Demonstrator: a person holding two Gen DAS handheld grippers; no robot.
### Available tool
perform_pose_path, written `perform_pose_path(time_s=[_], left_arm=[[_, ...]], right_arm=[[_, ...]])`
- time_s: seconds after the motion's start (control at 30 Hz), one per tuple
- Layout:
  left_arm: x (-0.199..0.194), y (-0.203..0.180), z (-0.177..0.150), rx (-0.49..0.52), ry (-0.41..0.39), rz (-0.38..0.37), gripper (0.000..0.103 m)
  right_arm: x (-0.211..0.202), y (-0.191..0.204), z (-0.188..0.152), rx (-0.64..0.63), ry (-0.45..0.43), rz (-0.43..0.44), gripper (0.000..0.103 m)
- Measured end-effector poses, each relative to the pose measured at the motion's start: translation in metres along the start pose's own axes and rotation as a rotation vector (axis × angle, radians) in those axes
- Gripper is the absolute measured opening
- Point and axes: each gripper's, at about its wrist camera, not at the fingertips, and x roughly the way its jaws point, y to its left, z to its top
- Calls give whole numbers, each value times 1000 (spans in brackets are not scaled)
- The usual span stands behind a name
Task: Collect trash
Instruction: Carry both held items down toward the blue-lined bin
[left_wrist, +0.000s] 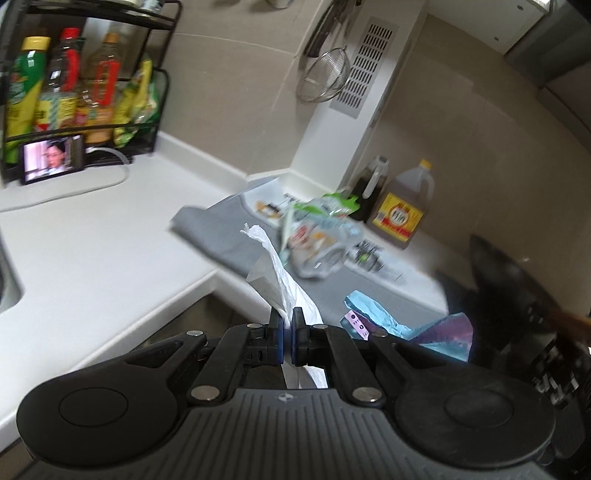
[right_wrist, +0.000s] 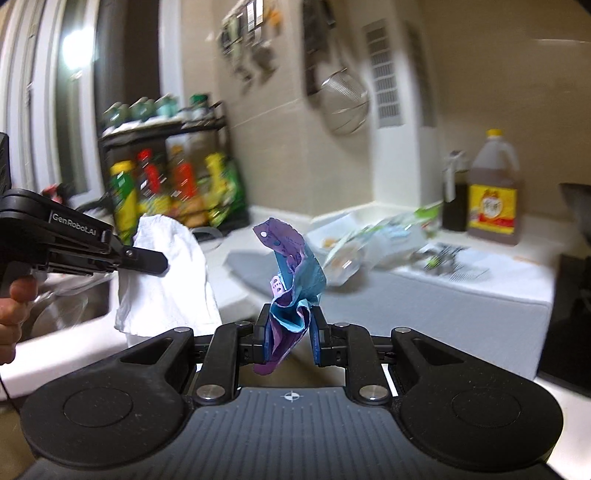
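My left gripper (left_wrist: 287, 318) is shut on a white plastic bag (left_wrist: 275, 273), which sticks up between the pads and hangs below them. In the right wrist view the left gripper (right_wrist: 162, 263) reaches in from the left with the white bag (right_wrist: 166, 277) draped from it. My right gripper (right_wrist: 290, 319) is shut on a crumpled blue and purple wrapper (right_wrist: 291, 273) that stands up above the fingers. This wrapper (left_wrist: 406, 328) also shows low on the right of the left wrist view. Crumpled clear and green packaging (left_wrist: 317, 236) lies on a grey mat (left_wrist: 221, 236) on the counter.
A yellow-labelled oil jug (right_wrist: 493, 192) and a dark bottle (right_wrist: 455, 192) stand by the wall. A black rack of bottles (left_wrist: 74, 92) with a lit phone (left_wrist: 51, 158) is at the far left. A strainer (left_wrist: 325, 77) hangs on the wall. A sink (right_wrist: 74, 306) lies left.
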Motion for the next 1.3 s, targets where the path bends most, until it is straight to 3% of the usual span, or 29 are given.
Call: perform_pose_path(time_s=[0.33,0.93,1.3], left_arm=[[-6,19,-56,-2,77,56,4],[15,27,-88,31,171,84,4],[19,24,-89,52,152,86,4]], right_arm=[[15,29,-47,-2,182,24,21],[29,32,-63,-30,261,4,21],[35,39,-65,-61,286,5,21]])
